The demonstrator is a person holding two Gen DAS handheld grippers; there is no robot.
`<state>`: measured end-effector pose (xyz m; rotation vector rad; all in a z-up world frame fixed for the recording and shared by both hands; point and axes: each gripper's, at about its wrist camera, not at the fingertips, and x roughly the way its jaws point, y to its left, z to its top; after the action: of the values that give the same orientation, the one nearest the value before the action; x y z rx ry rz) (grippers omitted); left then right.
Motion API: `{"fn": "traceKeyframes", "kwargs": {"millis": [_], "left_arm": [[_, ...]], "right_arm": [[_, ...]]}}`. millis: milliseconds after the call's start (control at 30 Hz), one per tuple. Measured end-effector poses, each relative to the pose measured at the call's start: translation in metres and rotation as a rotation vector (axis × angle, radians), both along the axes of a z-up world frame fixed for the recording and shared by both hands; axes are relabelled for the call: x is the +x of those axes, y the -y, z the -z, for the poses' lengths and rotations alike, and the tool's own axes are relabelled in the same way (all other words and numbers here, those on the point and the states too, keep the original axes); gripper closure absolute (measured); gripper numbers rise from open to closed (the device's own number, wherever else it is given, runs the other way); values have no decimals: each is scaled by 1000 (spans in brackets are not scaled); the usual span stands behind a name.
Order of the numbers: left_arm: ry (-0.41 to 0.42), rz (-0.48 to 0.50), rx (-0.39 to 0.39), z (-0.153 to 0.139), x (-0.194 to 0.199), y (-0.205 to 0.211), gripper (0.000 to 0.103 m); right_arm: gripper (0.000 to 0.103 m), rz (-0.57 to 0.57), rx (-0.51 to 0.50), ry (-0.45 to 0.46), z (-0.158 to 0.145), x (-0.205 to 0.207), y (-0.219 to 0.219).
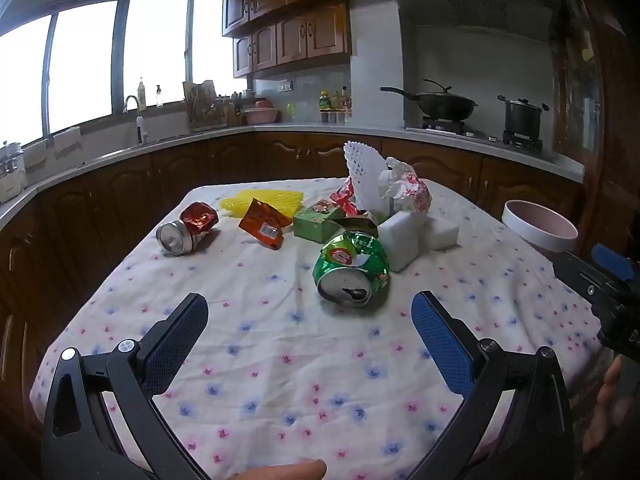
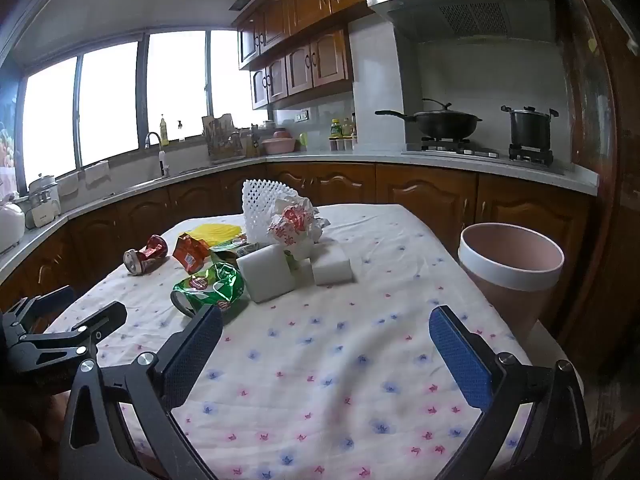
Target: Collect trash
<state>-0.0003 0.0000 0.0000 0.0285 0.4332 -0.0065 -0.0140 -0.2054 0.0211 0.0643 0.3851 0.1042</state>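
Trash lies on a flowered tablecloth [image 1: 280, 360]: a crushed green can [image 1: 352, 268] nearest me, a crushed red can [image 1: 186, 228], an orange wrapper [image 1: 264, 224], a green box [image 1: 316, 222], white foam blocks [image 1: 400, 240], white netting [image 1: 364, 172] and crumpled paper [image 1: 412, 188]. My left gripper [image 1: 310, 308] is open and empty, just short of the green can. My right gripper [image 2: 326, 324] is open and empty over bare cloth, with the green can [image 2: 210, 290] by its left finger. A pink bin [image 2: 510, 270] stands at the table's right edge.
A yellow mesh piece [image 1: 266, 200] lies at the table's far side. Kitchen counters with a sink [image 1: 136, 120], a wok [image 1: 444, 104] and a pot [image 1: 522, 118] run behind the table. The other gripper shows at the right edge of the left wrist view [image 1: 608, 284].
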Motion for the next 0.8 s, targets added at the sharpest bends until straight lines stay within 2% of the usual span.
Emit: {"fn": "traceKeyframes", "kwargs": {"millis": [800], "left_arm": [[-5,3,-6,-1,-4,10,0]], "right_arm": [[0,-1,13,-4,1,1,2]]}}
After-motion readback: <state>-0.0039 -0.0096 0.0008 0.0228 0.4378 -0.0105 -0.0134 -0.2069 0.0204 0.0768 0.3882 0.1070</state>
